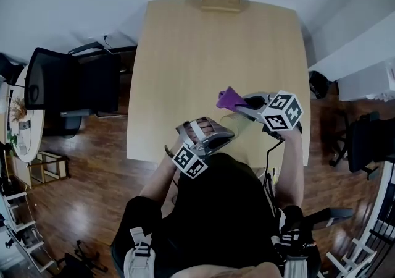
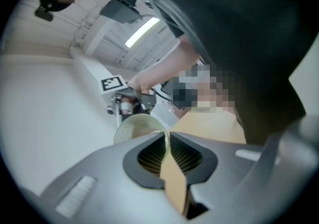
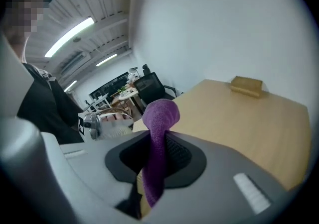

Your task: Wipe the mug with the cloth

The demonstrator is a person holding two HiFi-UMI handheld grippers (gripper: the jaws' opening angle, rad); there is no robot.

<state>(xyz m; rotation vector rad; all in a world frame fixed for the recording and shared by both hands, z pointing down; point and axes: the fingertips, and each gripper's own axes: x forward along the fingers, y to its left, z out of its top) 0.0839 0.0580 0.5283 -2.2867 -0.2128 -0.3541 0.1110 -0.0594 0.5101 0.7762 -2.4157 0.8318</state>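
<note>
Count: two tools, one mug, one cloth, one tabletop, one wooden block.

Left tool (image 2: 167,137): its jaws are nearly together, with only a thin slit between the ribbed pads. The slit is filled by the thin wall of the mug (image 2: 135,127), so I have the mug pinched by its rim. The mug is pale, cream to yellowish, and its round body shows just beyond the jaw tips, on their left in the left gripper view. Nothing else is in this tool.

Right tool (image 3: 160,137): its jaws are closed on the cloth (image 3: 160,114). The cloth is purple, and one rounded fold stands up above the jaw tips. A narrow strip of it runs down between the pads. This tool carries one cloth and nothing more.

Head view: both tools are at the near right part of the tabletop (image 1: 203,54), close in front of my body. The left tool is nearer to me and the right tool is just beyond it, further right. The cloth points left from the right tool's tips. The mug sits between the two tools, off the surface. It is hard to pick out there against the pale wood.

The tabletop is light wood. The single wooden block (image 1: 220,0) lies at the middle of its far edge, well apart from the tools.

Dark chairs stand on the wood floor to the left and right of the tabletop. I cannot count them surely.
</note>
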